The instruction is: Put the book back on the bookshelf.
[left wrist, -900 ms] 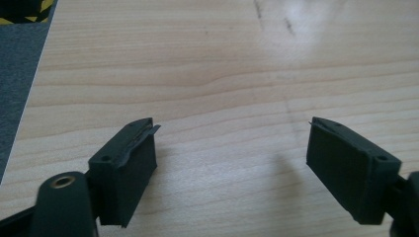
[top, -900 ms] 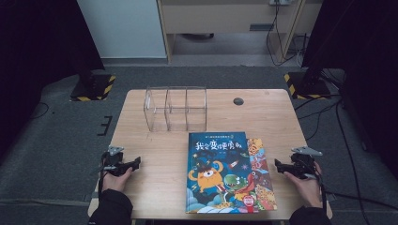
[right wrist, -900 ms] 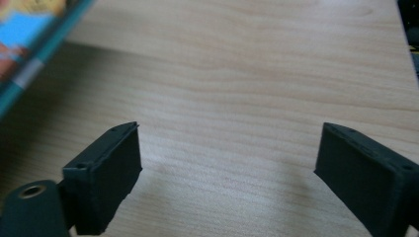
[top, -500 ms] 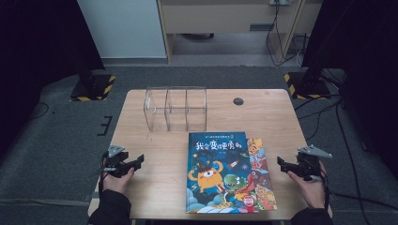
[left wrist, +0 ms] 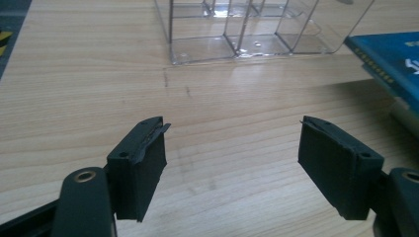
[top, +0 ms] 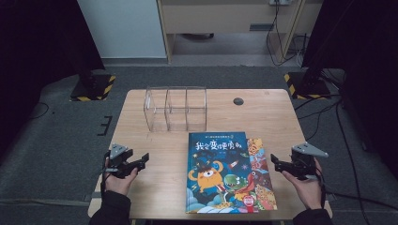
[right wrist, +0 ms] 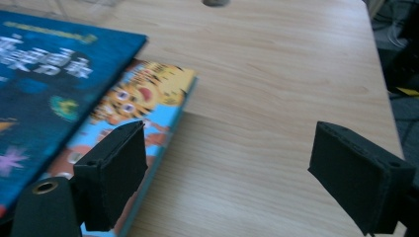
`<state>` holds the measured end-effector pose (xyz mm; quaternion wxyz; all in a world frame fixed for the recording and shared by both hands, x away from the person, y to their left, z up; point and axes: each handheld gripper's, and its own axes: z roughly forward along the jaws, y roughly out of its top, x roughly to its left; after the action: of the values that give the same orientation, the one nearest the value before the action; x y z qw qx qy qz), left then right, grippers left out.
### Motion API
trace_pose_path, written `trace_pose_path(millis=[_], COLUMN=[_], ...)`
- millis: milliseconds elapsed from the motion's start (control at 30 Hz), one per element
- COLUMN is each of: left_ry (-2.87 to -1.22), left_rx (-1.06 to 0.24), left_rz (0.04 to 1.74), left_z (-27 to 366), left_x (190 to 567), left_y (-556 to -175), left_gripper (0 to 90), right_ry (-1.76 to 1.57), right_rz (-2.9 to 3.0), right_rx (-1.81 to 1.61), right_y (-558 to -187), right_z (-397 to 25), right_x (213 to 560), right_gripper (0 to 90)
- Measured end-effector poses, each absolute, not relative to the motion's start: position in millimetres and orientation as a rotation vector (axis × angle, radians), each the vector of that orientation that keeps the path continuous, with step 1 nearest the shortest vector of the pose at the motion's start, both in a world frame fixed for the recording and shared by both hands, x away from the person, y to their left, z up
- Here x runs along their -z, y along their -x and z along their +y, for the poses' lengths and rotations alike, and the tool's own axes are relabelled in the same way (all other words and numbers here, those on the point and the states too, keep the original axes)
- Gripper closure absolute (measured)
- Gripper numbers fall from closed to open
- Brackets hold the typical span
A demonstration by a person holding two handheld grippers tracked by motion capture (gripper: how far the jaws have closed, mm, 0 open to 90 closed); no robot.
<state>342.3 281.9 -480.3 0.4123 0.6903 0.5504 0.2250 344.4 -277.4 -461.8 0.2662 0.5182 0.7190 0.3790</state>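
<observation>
Two picture books lie stacked on the wooden table (top: 277, 117). The blue book (top: 216, 171) (right wrist: 44, 69) is on top of a book with an orange tiger cover (top: 259, 173) (right wrist: 143, 94). My left gripper (top: 144, 160) (left wrist: 237, 148) is open above bare wood at the front left, holding nothing. My right gripper (top: 274, 164) (right wrist: 232, 163) is open too, low at the lower book's right edge, with one finger (right wrist: 116, 168) over that book's corner. A clear plastic organiser (top: 176, 108) (left wrist: 247, 29) with three compartments stands behind the books.
A dark round grommet (top: 238, 101) (right wrist: 215, 2) sits in the table top at the back right. Cables and black stands with yellow-striped bases (top: 94, 86) are on the floor around the table. Bare wood lies between the left gripper and the books.
Both hands have shifted only slightly; the left gripper has edged a little forward. The books and the organiser have stayed where they were.
</observation>
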Motion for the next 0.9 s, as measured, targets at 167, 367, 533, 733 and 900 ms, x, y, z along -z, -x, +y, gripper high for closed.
trace_pose_path(millis=[167, 367, 533, 733, 900], left_ry=[-1.738, -1.732, -1.733, -1.763, -1.787], left_rx=[-0.555, -0.531, -0.506, -0.490, -0.467], left_rz=[1.349, 1.305, 1.269, 1.225, 1.196], left_z=[273.3, 261.5, 249.6, 231.8, 215.7], left_x=[474.1, 466.4, 462.0, 461.0, 462.4], left_y=[-340.1, -338.7, -339.2, -340.5, -340.8], left_gripper=[25.7, 25.7, 25.7, 25.5, 25.4], right_ry=[-1.340, -1.325, -1.297, -1.262, -1.268], right_rz=[1.957, 1.975, 1.986, 2.037, 2.066], right_rx=[-1.082, -1.130, -1.161, -1.162, -1.160], right_y=[-342.9, -340.9, -340.5, -342.2, -344.4], right_z=[-260.9, -243.7, -227.9, -208.4, -197.8], right_x=[450.6, 439.9, 432.5, 434.0, 439.8], right_gripper=[13.7, 13.4, 12.8, 12.9, 12.9])
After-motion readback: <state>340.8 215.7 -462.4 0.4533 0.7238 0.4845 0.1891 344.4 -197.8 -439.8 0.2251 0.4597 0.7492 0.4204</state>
